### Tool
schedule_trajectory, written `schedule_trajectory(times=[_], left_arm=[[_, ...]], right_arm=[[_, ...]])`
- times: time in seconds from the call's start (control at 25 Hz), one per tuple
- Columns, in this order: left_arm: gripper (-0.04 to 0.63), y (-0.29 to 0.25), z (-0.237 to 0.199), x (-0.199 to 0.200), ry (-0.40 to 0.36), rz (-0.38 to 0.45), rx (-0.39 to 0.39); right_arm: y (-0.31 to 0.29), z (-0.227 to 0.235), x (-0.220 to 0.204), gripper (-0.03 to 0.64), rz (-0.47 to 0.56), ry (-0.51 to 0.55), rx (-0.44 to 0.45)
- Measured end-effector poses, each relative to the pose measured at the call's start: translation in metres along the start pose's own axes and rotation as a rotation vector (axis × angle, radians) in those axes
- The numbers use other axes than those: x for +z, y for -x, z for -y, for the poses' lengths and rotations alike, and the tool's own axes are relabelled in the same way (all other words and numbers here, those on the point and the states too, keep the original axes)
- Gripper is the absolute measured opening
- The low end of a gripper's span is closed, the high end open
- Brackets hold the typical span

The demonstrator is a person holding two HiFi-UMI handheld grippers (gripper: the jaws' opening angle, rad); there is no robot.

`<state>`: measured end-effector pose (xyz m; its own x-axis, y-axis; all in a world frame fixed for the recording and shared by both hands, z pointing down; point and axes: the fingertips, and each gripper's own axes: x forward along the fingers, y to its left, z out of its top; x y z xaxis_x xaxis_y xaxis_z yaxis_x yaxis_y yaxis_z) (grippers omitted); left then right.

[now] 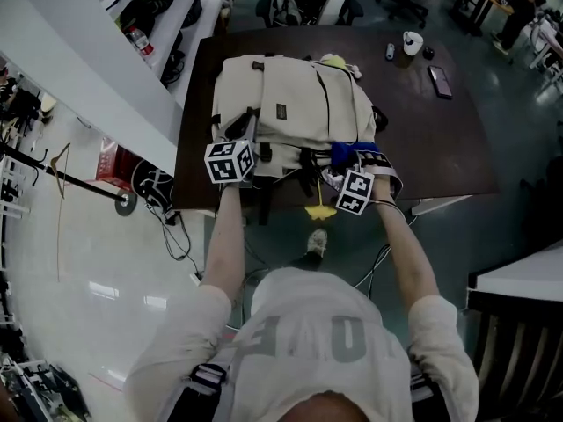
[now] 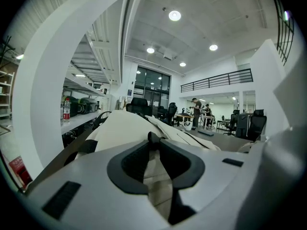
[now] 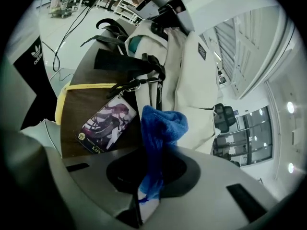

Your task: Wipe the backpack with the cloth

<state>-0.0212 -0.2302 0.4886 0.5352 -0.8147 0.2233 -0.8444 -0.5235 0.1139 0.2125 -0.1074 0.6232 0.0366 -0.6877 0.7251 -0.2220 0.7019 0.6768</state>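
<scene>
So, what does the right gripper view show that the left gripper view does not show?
Only the right gripper view: the blue cloth pinched in the right gripper, an illustrated card tag and black straps. Only the left gripper view: the left gripper closed on a beige strap, plus office chairs and people standing far behind. Both: the beige backpack.

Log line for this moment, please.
left claw: shut on backpack | right claw: shut on cloth | backpack: lying on table | cloth: at backpack's near edge, contact unclear
</scene>
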Motion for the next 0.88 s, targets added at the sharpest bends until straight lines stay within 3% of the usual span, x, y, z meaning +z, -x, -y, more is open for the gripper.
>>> schedule_trajectory(times=[0.2,0.36,0.56,0.68,0.88], left_arm=[[0.064,0.01,0.007,0.006,0.013,0.021,0.008],[0.035,0.025,0.016,0.024,0.029,0.103,0.023],[0.017,0.043,0.04,0.065,-0.009,0.199,-0.003],[0.015,0.068,0.055,0.094,0.034,0.283,-0.005],[0.015,0.131,0.085,0.105,0.084,0.347,-0.008]], right_arm=[[0.014,0.02,0.001,0.046,0.03,-0.131,-0.053],[0.039,0.058,0.012,0.046,0.093,-0.271,-0.15],[0.086,0.104,0.037,0.046,0.232,-0.508,-0.255],[0.124,0.122,0.061,0.046,0.37,-0.711,-0.27],[0.187,0.12,0.101,0.046,0.674,-1.121,-0.193]])
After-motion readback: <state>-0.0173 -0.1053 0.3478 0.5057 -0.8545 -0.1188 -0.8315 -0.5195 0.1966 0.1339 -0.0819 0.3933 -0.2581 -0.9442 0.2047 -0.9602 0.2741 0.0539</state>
